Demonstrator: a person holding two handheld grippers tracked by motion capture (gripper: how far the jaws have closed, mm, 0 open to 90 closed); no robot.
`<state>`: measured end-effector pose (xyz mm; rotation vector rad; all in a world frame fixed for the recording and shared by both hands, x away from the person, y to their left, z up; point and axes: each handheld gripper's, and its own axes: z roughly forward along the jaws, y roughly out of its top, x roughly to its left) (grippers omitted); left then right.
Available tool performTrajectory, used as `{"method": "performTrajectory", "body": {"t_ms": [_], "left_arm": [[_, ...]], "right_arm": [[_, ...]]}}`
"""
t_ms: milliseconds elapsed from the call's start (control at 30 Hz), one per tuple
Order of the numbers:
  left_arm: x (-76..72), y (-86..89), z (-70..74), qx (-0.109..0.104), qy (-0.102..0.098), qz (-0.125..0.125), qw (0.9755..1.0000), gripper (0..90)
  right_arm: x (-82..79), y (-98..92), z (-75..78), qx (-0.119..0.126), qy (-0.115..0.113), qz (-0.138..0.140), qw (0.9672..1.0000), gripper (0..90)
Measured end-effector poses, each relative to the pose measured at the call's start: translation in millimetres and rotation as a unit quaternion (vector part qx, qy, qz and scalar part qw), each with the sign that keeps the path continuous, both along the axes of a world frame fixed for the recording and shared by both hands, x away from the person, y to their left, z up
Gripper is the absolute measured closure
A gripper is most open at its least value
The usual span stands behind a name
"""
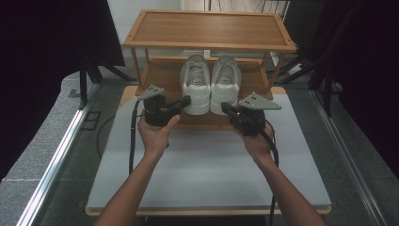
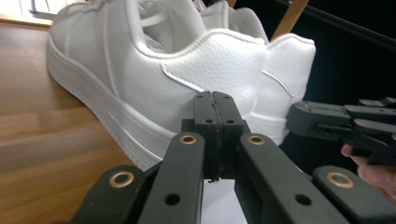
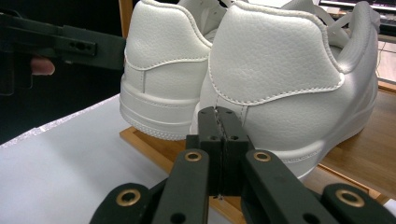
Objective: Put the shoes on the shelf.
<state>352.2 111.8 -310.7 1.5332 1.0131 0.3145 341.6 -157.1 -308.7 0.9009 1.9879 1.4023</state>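
A pair of white sneakers stands side by side on the lower shelf of a wooden rack [image 1: 160,77], heels toward me: left shoe [image 1: 195,84], right shoe [image 1: 226,84]. My left gripper [image 1: 187,100] is shut with nothing in it, its tip just beside the left shoe's heel [image 2: 140,79]. My right gripper [image 1: 224,108] is shut and empty, its tip close to the right shoe's heel [image 3: 280,65]. In the left gripper view the jaws meet flat [image 2: 214,105] before the sneaker, with the other gripper [image 2: 345,121] at the right. In the right gripper view the closed jaws [image 3: 218,119] sit before the heel.
The rack's top shelf [image 1: 209,28] is bare wood, overhanging the shoes. A pale grey table top [image 1: 207,169] spreads in front of the rack. Dark curtains flank both sides, and metal rails [image 1: 56,160] run along the floor.
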Motion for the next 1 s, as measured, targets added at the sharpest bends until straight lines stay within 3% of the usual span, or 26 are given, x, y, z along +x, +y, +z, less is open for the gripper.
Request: {"method": "performTrajectory", "body": {"t_ms": [367,700,833,933,1000], "left_arm": [[0.6,-0.9,-2.9,-0.012,0.005,-0.007,0.9999,89.9],[-2.6,-12.9,-2.5,0.004,0.004,-0.043,0.9991,90.0],[-2.7,-19.1,0.9,0.025,-0.007,-0.033,0.9991,90.0],[0.3,-18.9,0.7,0.024,-0.005,-0.033,0.9992,90.0],[3.5,-17.8,-0.9,0.013,-0.002,-0.036,0.9993,90.0]], "right_arm": [[0.9,-3.2,-1.4,0.008,0.006,0.000,0.9999,90.0],[0.9,-3.2,-2.2,0.013,0.006,0.000,0.9999,90.0],[0.8,-3.9,-2.2,0.015,0.005,-0.003,0.9999,90.0],[1.2,-4.3,-2.6,0.021,0.007,-0.005,0.9997,90.0],[1.0,-4.2,-2.8,0.021,0.007,-0.005,0.9997,90.0]]}}
